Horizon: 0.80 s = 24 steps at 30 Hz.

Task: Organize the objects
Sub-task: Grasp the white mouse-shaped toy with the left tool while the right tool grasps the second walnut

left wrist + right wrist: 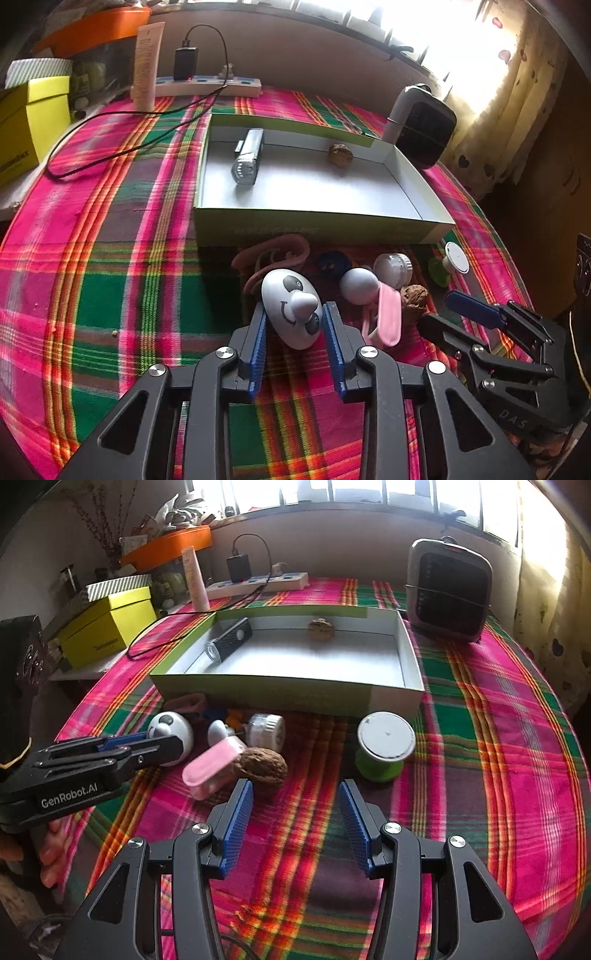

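Note:
A shallow green box (314, 216) (280, 694) holds a silver flashlight (248, 160) (228, 639) and a walnut (340, 153) (321, 628). In front of it lie a white panda-face toy (291, 310) (173, 731), a pink clip (386, 317) (212, 766), a second walnut (413, 297) (262, 768), a white ball (358, 285), a white cap (392, 267) (266, 729) and a green spool (384, 746) (448, 262). My left gripper (293, 314) (147, 744) has its jaws around the panda toy. My right gripper (295, 795) (454, 310) is open and empty, just before the second walnut.
The plaid tablecloth (110, 277) covers a round table. A power strip (207, 85) with charger and cable, a tube (147, 66), a yellow box (110, 627) and a small heater (448, 587) stand at the back. Pink straps (273, 254) and a blue piece (334, 262) lie near the box.

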Motion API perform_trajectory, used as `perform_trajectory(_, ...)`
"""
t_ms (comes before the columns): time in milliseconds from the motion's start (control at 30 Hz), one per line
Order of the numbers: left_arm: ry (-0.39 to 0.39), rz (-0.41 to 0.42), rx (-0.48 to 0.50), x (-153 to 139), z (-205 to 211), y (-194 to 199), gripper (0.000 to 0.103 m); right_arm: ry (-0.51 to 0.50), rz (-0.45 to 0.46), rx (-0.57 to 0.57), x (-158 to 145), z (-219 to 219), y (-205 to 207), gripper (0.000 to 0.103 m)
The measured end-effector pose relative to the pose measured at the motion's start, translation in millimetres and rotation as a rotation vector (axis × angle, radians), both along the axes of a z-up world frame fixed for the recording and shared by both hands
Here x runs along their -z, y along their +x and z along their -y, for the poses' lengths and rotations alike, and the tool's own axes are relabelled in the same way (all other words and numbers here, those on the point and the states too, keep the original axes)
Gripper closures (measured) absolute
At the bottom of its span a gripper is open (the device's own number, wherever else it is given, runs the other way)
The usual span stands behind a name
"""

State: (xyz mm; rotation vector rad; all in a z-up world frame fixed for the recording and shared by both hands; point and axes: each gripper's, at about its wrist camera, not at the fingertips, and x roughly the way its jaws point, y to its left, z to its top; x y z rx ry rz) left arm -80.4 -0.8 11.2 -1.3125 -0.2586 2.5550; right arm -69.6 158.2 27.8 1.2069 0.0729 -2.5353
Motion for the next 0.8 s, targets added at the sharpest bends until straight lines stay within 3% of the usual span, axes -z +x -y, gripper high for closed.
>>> perform_trajectory(633, -0.003, 0.005, 0.004, 2, 15, 4, 0.074, 0.000, 0.024, -0.037, 8, 11, -13, 0.053)
perform_trajectory(800, -0.005, 0.003, 0.009, 2, 15, 2, 0.073, 0.008, 0.015, -0.046, 9, 13, -14, 0.064)
